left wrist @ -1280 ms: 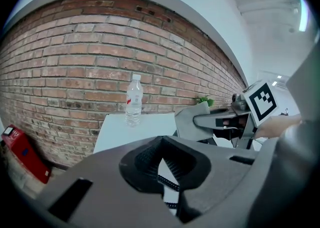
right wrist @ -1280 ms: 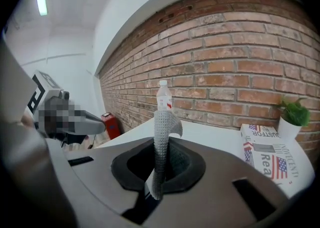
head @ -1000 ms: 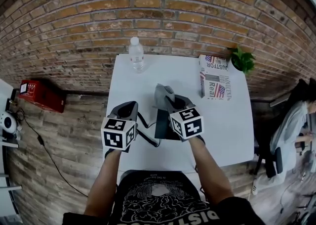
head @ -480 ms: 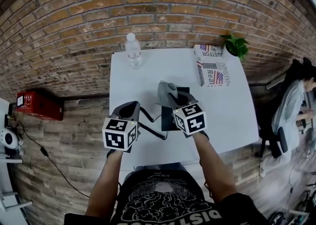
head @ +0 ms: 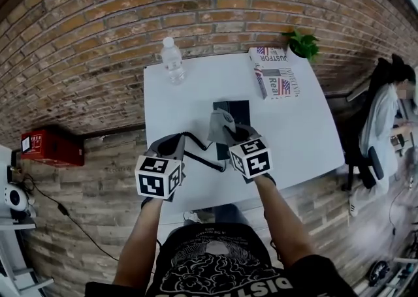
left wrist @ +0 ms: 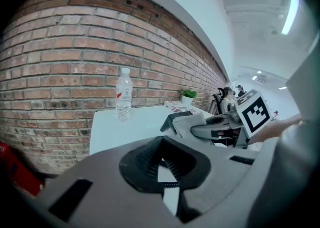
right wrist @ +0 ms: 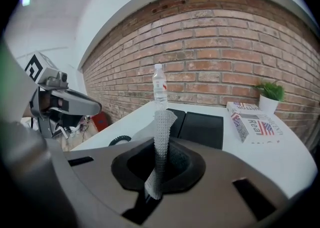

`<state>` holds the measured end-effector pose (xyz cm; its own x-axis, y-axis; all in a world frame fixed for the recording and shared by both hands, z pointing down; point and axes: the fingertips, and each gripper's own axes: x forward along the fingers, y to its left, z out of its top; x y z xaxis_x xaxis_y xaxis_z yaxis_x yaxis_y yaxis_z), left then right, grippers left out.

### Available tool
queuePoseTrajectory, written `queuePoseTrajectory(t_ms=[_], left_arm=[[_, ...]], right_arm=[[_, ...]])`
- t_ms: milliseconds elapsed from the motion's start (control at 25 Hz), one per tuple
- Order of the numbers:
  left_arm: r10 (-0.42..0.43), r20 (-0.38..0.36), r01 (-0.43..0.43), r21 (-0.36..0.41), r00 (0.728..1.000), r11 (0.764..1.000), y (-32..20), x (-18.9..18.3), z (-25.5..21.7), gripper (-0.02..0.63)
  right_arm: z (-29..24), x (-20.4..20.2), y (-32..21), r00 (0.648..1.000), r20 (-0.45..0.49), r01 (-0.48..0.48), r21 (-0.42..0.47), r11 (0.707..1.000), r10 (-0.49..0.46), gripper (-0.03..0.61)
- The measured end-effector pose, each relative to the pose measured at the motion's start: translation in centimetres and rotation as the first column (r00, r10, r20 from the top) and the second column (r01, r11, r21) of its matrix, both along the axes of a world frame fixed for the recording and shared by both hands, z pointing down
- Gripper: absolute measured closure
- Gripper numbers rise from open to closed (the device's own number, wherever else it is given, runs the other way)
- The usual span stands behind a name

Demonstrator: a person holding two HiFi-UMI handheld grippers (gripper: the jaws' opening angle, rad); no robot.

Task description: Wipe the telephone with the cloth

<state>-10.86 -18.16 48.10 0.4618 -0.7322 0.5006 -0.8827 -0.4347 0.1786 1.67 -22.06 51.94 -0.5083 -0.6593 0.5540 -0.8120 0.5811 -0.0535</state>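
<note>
On the table point(head: 196, 103), telephone point(head: 232, 111) mid-way; bottle point(head: 172, 61) at its ten o'clock, book point(head: 274, 72) at two, plant point(head: 302, 44) behind the book.

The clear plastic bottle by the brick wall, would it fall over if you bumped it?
Probably, yes. The clear plastic bottle stands upright, tall and narrow on the white table, so a bump near its white cap would likely tip it. Its body looks round, so it might then roll.
</note>
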Motion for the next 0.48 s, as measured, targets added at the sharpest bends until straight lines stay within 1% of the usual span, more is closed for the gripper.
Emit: queuePoseTrajectory(t_ms=[480], left_arm=[[0.08, 0.002, -0.08, -0.009, 0.997, 0.997, 2.6, 0.3, 1.0, 0.609]], right_arm=[[2.8, 0.9, 4.6, 0.998, -0.009, -0.07, -0.049, 0.996, 0.07, 0.568]])
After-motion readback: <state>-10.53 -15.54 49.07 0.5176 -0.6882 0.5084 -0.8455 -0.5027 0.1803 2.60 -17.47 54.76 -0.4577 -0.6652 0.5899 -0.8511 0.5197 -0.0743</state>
